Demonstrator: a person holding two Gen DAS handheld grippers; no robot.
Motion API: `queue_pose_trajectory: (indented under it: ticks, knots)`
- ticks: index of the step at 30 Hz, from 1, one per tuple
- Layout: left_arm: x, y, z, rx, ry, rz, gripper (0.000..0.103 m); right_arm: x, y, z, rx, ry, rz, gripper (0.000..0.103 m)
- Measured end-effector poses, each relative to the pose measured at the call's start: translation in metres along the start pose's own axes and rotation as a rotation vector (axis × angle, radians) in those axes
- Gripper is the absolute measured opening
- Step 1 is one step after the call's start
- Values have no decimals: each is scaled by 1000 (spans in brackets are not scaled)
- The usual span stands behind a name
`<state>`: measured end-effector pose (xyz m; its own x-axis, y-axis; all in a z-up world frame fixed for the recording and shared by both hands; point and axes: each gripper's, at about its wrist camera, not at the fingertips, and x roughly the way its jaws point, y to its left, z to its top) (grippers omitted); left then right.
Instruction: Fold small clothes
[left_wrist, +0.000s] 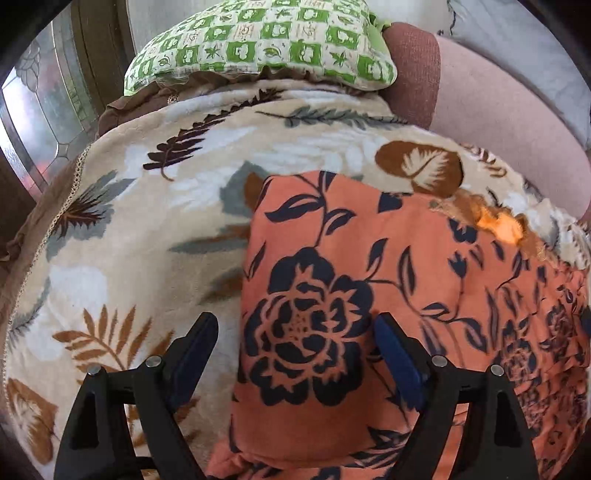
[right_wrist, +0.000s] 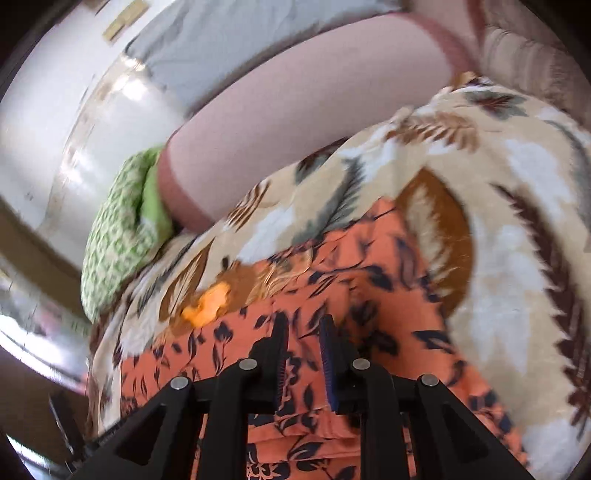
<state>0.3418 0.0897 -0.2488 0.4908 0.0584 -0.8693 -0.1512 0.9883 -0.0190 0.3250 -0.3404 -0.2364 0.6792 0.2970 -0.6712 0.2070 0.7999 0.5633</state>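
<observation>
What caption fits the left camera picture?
Open left gripper above an orange flowered garment on a leafy blanket.

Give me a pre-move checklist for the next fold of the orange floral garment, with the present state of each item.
1. Orange floral garment lies spread on the leaf-print blanket: ok.
2. Left gripper jaws wide apart, straddling the garment's left edge, ready to close: ok.
3. Right gripper empty: ok; the jaws stand slightly apart above the cloth, pinching nothing.
4. Right gripper open wide enough to take a fold of fabric: not ok, the gap is narrow.
5. Garment's near hem free of creases: cannot tell, the grippers hide it.
6. Green patterned pillow clear of the garment: ok, it sits beyond the blanket's far end.
</observation>
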Motion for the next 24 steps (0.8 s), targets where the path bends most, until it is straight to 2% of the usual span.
queue_pose_trajectory:
  ticks: [2,4,5,6,7,9,11,12,13,14,15,17,19,20,24]
  knots:
    - [5,3,-2,-18,22,-23,87,27,-15,-7,73,120,-75,16]
    - [6,7,-2,-38,31,-38,87,27,-32,-7,177,111,-2,14]
    - [4,7,-2,-38,32,-39,87,23,-34,-4,199,109,7,15]
    - [3,6,-1,-37,26,-35,87,14,-30,-1,186,78,-11,20]
    - [1,6,-1,-38,18,-34,87,3,-24,2,149,9,-32,20]
    - [-3,4,0,-30,-5,-45,87,-15,-10,4,56,-112,-10,20]
    - [-4,0,1,-6,-10,-47,87,-8,-5,6,44,-97,35,29]
    - [-1,-2,0,9,0,-31,87,10,-11,4,74,-25,30,48]
    - [3,-2,-1,15,17,-23,87,23,-18,0,100,31,10,52]
    - [6,-1,-1,10,34,-32,87,35,-26,-3,126,56,27,52]
    - [5,3,0,-16,43,-53,87,32,-27,-3,113,14,41,52]
    - [-1,10,2,-51,45,-82,87,24,-18,5,95,37,18,53]
    - [-16,18,2,-60,16,-78,87,7,-13,8,120,19,99,53]
    - [-23,22,0,-59,5,-76,87,2,-11,8,127,13,111,53]
    - [-56,49,-35,-63,-13,-142,87,-45,-9,2,117,-8,133,56]
